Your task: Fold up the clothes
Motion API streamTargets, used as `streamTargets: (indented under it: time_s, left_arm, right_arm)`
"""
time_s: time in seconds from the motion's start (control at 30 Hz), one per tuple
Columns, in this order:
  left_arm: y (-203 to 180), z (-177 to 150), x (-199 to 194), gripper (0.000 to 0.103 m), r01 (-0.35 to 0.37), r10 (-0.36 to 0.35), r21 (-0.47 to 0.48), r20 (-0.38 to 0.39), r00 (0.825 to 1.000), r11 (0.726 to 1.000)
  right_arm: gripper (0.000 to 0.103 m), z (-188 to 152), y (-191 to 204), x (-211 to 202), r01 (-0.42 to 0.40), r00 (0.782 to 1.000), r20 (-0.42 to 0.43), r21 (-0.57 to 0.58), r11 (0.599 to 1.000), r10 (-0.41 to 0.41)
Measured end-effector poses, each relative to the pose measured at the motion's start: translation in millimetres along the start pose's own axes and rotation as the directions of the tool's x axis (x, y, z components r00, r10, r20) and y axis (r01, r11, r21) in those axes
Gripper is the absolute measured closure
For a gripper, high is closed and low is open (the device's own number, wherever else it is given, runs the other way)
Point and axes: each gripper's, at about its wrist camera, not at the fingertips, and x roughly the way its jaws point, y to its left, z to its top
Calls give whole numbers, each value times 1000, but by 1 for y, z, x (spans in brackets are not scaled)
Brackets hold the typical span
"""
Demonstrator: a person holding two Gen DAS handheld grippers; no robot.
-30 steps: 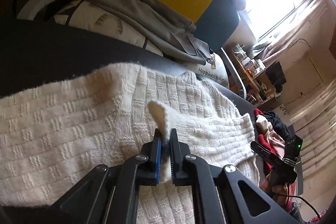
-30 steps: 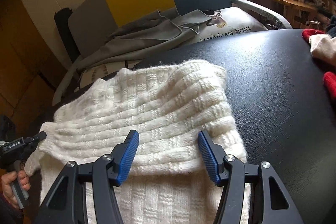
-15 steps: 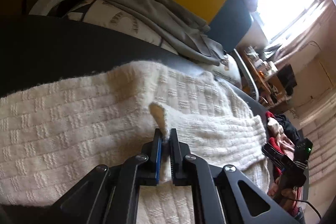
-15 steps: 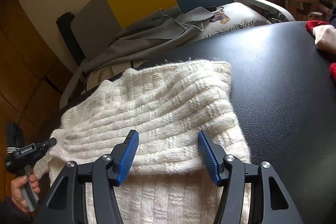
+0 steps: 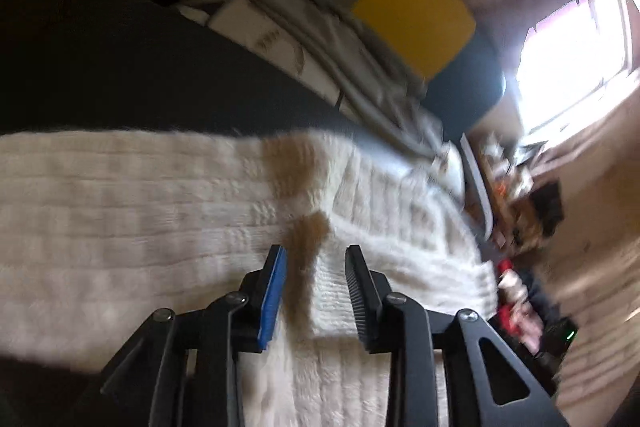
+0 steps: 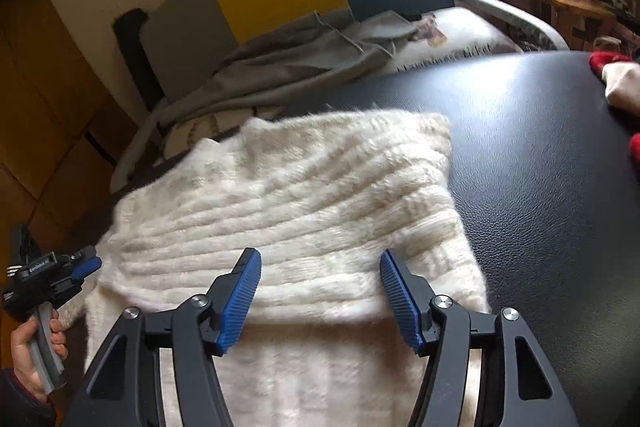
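sweater (image 6: 304, 211) lies folded on black table (image 6: 540, 187).

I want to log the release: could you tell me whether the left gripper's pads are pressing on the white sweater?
Apart. In the left wrist view the left gripper has its jaws opening, with gaps beside the white sweater fold between them.

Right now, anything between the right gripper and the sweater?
Nothing visible. The right gripper is open directly above the folded edge of the white sweater, with only knit between the fingers. The left gripper is at the sweater's far left side, jaws opening, well apart.
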Motion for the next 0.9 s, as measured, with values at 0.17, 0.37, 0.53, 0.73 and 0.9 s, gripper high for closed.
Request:
streamTargets:
  time_s: [0.17, 0.37, 0.53, 0.73, 0.9]
  left_arm:
    - [46, -20, -79, 55, 2, 20, -151, 143, 989, 988]
    - [123, -49, -185, 50, -320, 386, -276, 230, 894, 906]
    - [169, -58, -247, 50, -533, 629, -361, 245, 738, 765]
    - [195, -58, -270, 50, -621, 726, -389, 237, 646, 680]
    - [203, -50, -254, 50, -571, 682, -399, 235, 692, 717]
  right_arm:
    - [40, -29, 32, -21, -53, 999, 0, -50, 997, 53]
    - [40, -74, 77, -24, -54, 997, -62, -193, 980, 42]
    - [40, -97, 95, -22, -59, 994, -107, -221, 973, 35]
    - [39, -104, 119, -29, -38, 995, -104, -268, 963, 10]
    - [38, -103, 138, -34, -20, 995, -96, -317, 948, -11]
